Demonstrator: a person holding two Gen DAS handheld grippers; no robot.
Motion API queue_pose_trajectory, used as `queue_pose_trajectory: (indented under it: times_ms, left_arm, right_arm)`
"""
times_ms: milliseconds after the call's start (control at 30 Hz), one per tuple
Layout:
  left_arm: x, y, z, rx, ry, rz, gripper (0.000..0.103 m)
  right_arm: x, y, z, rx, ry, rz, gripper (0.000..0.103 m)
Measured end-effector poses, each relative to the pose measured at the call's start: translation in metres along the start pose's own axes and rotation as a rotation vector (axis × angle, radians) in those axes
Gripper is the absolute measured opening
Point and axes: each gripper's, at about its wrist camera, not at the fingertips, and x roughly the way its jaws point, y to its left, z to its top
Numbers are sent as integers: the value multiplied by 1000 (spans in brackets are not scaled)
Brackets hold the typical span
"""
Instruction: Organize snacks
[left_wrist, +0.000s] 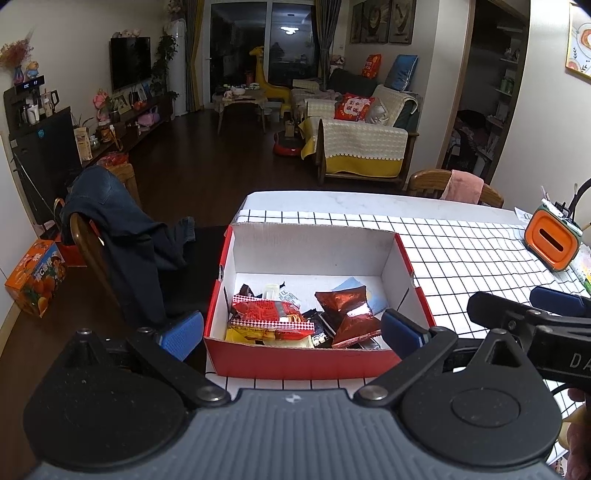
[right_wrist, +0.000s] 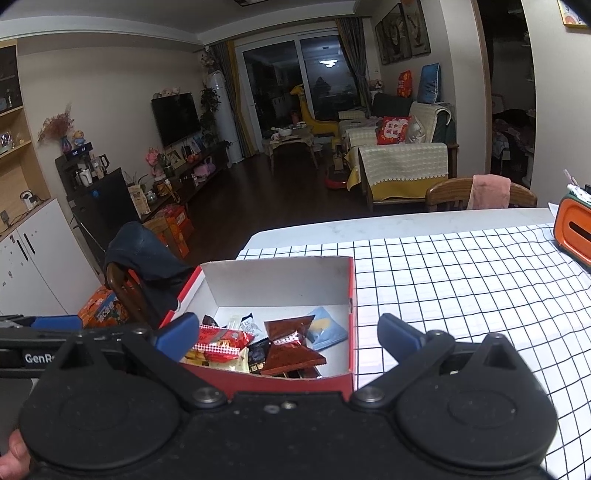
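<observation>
A red cardboard box (left_wrist: 303, 360) with a white inside stands on the checked tablecloth and also shows in the right wrist view (right_wrist: 295, 382). It holds several snack packets: a red and yellow packet (left_wrist: 269, 317), a dark red foil packet (left_wrist: 349, 312) (right_wrist: 291, 345) and a light blue packet (right_wrist: 327, 328). My left gripper (left_wrist: 291, 332) is open and empty, its fingers either side of the box's near wall. My right gripper (right_wrist: 288, 334) is open and empty, above the box's near end, and appears at the right of the left wrist view (left_wrist: 532, 314).
An orange and green tissue holder (left_wrist: 552, 240) (right_wrist: 574, 232) stands at the table's far right. A wooden chair draped with dark clothes (left_wrist: 122, 240) stands left of the table, another chair with a pink cloth (left_wrist: 458, 186) beyond the far edge. An orange carton (left_wrist: 35, 282) lies on the floor.
</observation>
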Motion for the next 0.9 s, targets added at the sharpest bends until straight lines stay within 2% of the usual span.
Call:
queue_pose_trajectory:
  times_ms: [900]
  left_arm:
    - [-2,-1,-3,20,8,-16,103]
  right_arm:
    - [-4,-5,-3,37,-4,-19,103]
